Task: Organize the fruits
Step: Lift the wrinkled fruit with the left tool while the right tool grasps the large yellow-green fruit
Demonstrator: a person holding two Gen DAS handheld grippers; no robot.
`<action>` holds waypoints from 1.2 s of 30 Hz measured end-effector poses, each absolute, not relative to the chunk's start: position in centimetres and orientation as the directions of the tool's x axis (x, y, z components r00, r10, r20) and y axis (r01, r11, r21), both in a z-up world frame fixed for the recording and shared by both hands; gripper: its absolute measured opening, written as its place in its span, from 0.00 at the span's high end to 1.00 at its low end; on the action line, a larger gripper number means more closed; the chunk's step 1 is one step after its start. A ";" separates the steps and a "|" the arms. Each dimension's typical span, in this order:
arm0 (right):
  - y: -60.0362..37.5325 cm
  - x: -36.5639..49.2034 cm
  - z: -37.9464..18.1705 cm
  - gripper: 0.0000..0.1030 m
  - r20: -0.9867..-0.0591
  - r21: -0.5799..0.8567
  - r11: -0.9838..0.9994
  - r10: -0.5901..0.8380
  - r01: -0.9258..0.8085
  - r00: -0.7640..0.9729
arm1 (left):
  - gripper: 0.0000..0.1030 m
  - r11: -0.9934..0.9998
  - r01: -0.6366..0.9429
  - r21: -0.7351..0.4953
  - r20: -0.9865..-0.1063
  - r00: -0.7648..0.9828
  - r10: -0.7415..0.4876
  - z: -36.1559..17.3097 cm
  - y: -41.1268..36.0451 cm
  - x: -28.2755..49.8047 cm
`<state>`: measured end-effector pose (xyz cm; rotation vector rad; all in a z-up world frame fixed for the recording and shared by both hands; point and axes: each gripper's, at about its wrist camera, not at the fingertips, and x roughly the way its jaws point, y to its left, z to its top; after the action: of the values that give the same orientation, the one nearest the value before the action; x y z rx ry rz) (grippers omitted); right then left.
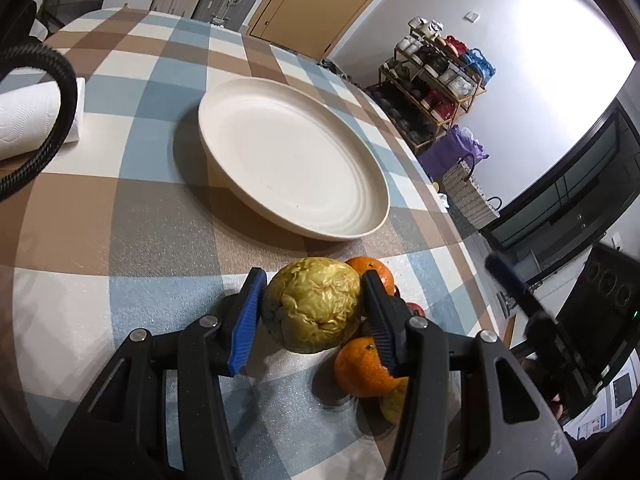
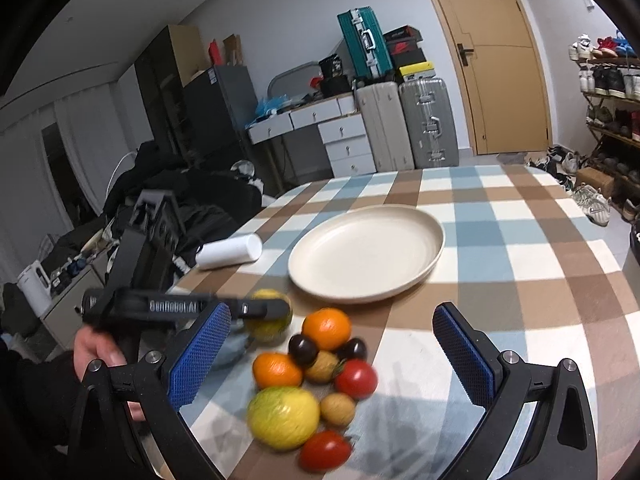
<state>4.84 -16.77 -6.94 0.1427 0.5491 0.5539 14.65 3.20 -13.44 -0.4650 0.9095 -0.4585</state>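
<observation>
Now we see the wrinkled yellow-green fruit [image 1: 314,308] clamped between the left claw [image 1: 314,312] pads, at the fruit pile [image 2: 312,376] on the checked counter [image 1: 120,220].
Just beyond sits the cream plate [image 1: 292,160]; our right claw [image 2: 332,360] hangs spread wide apart above the pile.

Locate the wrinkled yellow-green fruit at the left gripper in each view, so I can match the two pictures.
Left wrist view: the wrinkled yellow-green fruit sits low and centre, between the left gripper fingers.
Right wrist view: the same fruit is left of centre, partly hidden behind the left gripper's dark finger, at the pile's far left.
Shared landmark: the cream plate, just beyond the fruit.
</observation>
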 end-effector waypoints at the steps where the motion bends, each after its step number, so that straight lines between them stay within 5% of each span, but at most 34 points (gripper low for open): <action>1: -16.5 4.4 -7.1 0.00 -0.462 0.265 0.844 0.535 -0.466 0.707 | 0.55 0.808 0.177 -0.562 -0.631 0.540 -0.557 -13.2 3.5 14.2; 20: -10.2 -0.8 -10.0 0.00 -0.561 -0.071 0.870 0.370 -0.489 0.740 | 0.55 0.861 0.149 -0.486 -0.621 0.634 -0.460 -10.1 6.2 10.0; 36: -6.6 -1.8 -12.0 0.04 -0.533 -0.341 0.829 0.217 -0.443 0.817 | 0.55 0.883 0.166 -0.439 -0.605 0.672 -0.428 -7.6 5.9 7.4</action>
<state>-1.80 -6.63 -11.97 -0.4753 0.5001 0.3661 7.40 5.88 -7.61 -0.3659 0.7658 -0.3430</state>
